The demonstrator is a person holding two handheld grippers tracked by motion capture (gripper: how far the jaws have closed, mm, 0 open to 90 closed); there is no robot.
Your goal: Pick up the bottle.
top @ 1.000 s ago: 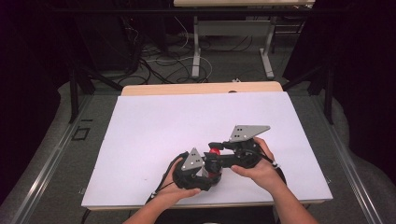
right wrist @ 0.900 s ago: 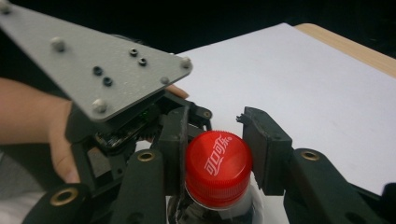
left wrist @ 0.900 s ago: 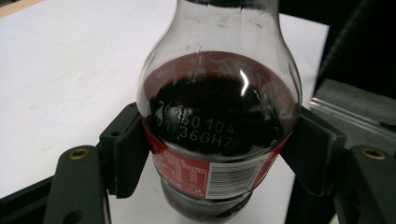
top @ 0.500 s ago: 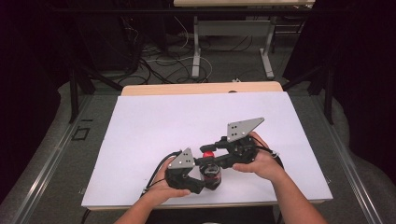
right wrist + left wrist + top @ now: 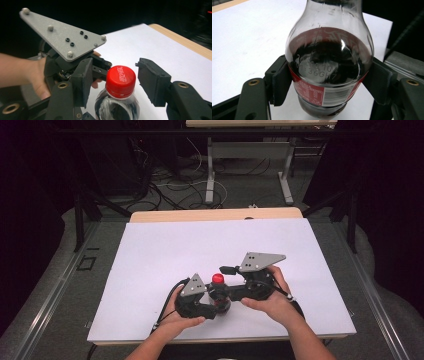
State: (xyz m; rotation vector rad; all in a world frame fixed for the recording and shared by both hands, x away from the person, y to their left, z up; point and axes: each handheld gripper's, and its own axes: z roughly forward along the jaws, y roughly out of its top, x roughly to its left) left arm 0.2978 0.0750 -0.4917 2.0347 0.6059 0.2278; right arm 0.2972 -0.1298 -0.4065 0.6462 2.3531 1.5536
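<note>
The cola bottle (image 5: 329, 72) was clamped at its labelled body by the left gripper (image 5: 329, 85); the right gripper (image 5: 112, 82) had just been opened, its pads parted either side of the red cap (image 5: 121, 80); regripping for another twist seemed likely.

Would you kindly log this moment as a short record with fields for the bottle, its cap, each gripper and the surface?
bottle: clear plastic, dark drink, red label, upright on the table
cap: red, on the neck
left gripper: shut on the bottle at its label, pads on both sides
right gripper: jaws either side of the cap with a gap on each side; they have just been opening
table: white top, wooden far edge
</note>
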